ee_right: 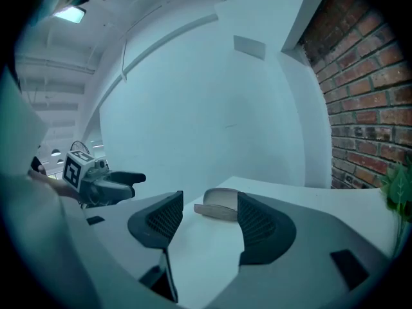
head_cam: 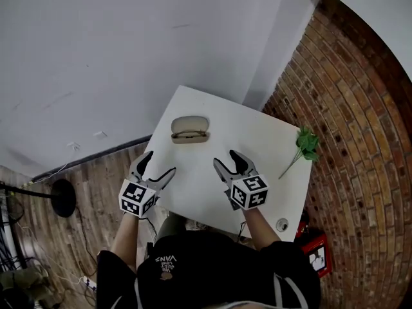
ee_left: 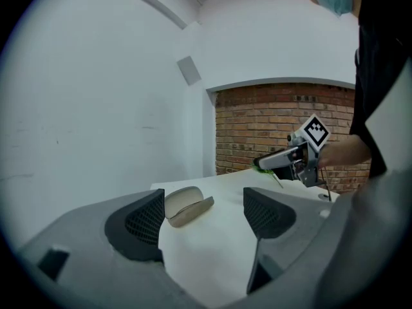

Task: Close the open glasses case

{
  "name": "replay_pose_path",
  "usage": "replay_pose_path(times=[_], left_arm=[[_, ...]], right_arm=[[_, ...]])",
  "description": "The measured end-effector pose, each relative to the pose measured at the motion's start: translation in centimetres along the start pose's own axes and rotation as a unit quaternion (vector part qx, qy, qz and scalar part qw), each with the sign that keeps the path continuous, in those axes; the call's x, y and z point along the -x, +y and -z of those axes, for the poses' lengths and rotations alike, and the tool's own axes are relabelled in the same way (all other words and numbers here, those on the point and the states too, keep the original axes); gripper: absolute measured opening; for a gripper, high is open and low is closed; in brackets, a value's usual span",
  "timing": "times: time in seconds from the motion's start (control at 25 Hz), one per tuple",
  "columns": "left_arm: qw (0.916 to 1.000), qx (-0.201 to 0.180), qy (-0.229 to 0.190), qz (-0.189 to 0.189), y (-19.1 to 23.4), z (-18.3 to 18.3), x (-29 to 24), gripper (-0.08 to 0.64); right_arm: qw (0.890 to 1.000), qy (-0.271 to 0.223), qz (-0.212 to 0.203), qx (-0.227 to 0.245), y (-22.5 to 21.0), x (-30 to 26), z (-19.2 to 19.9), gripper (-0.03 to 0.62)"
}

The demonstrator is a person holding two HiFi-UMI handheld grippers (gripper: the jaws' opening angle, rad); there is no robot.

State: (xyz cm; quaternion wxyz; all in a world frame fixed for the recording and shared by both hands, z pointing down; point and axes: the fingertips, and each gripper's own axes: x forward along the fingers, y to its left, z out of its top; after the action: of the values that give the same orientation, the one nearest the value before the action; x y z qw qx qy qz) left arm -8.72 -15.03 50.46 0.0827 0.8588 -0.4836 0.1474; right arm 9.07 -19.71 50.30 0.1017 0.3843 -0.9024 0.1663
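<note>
A beige glasses case [head_cam: 190, 131] lies open on the white table [head_cam: 257, 134], toward its far edge, with the lid raised. My left gripper [head_cam: 161, 163] hovers at the table's near left edge, open and empty. My right gripper [head_cam: 226, 158] is over the table's near middle, also open and empty. Both stand short of the case and touch nothing. In the left gripper view the case [ee_left: 187, 205] shows beyond the left gripper [ee_left: 203, 214], near its left fingertip. In the right gripper view the case [ee_right: 219, 206] sits beyond the right gripper [ee_right: 209, 221], partly hidden by the right jaw.
A green plant sprig [head_cam: 306, 143] lies on the table's right side. A small round object [head_cam: 282, 224] sits at the near right corner. A brick wall [head_cam: 347, 108] runs along the right and a white wall behind. A red box [head_cam: 315, 251] and a round stand base [head_cam: 62, 197] are on the floor.
</note>
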Motion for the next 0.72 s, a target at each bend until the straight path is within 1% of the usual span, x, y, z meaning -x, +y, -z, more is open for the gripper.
replay_pose_path(times=[0.08, 0.2, 0.36, 0.44, 0.56, 0.72], left_arm=[[0.9999, -0.010, 0.006, 0.012, 1.1, -0.3, -0.8, 0.389], [0.9988, -0.031, 0.005, 0.037, 3.3, -0.9, -2.5, 0.406], [0.9950, -0.039, 0.019, 0.090, 5.3, -1.1, -5.3, 0.433], [0.9911, -0.050, 0.031, 0.119, 6.1, -0.9, -6.8, 0.443], [0.9831, -0.069, 0.049, 0.162, 7.1, 0.0, -9.3, 0.460], [0.9709, -0.075, 0.074, 0.215, 7.9, 1.2, -12.1, 0.479]], right_arm=[[1.000, 0.007, 0.001, -0.005, -0.2, -1.0, 0.5, 0.247], [1.000, 0.014, 0.009, -0.012, -0.5, -2.8, 0.9, 0.245], [0.999, 0.026, 0.033, -0.031, -1.0, -5.0, 1.7, 0.245], [0.998, 0.032, 0.046, -0.042, -1.3, -6.1, 2.1, 0.244], [0.996, 0.043, 0.065, -0.053, -2.0, -7.9, 2.7, 0.239], [0.992, 0.058, 0.086, -0.068, -2.5, -9.9, 3.9, 0.236]])
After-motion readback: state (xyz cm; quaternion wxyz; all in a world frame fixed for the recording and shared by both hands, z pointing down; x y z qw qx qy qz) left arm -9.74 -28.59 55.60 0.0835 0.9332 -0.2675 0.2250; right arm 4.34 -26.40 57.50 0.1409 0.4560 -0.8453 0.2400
